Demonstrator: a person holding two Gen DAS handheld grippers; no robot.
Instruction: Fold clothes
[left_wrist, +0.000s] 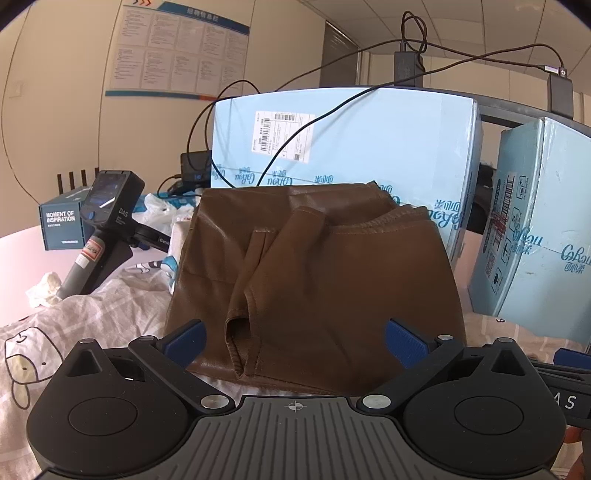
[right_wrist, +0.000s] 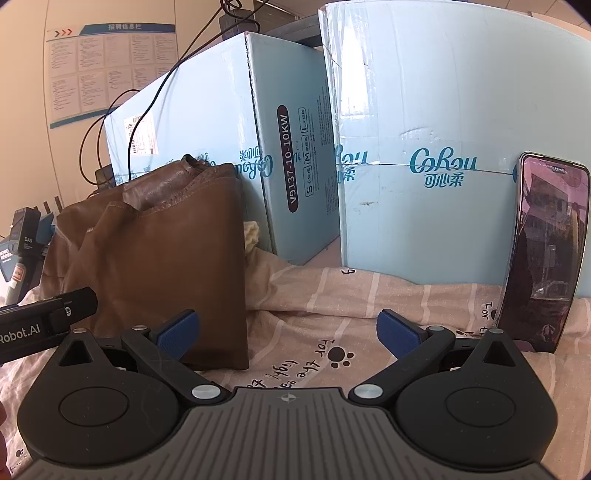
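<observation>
A brown leather-like garment (left_wrist: 332, 280) lies folded in a compact stack on the bedsheet, with a sleeve or strap (left_wrist: 255, 288) draped over its top. My left gripper (left_wrist: 295, 341) is open and empty just in front of its near edge. In the right wrist view the same garment (right_wrist: 166, 266) sits at the left. My right gripper (right_wrist: 288, 332) is open and empty, its left finger beside the garment's near right corner, above the pink sheet (right_wrist: 369, 306). The left gripper's body (right_wrist: 44, 325) shows at the left edge.
Light blue cardboard boxes (left_wrist: 369, 140) (right_wrist: 424, 147) stand right behind the garment. A phone (right_wrist: 543, 258) leans on the right box. A spare handheld gripper (left_wrist: 99, 229), a dark small box (left_wrist: 62, 225), crumpled tissue (left_wrist: 44, 290) and cables (left_wrist: 295, 122) lie at the left.
</observation>
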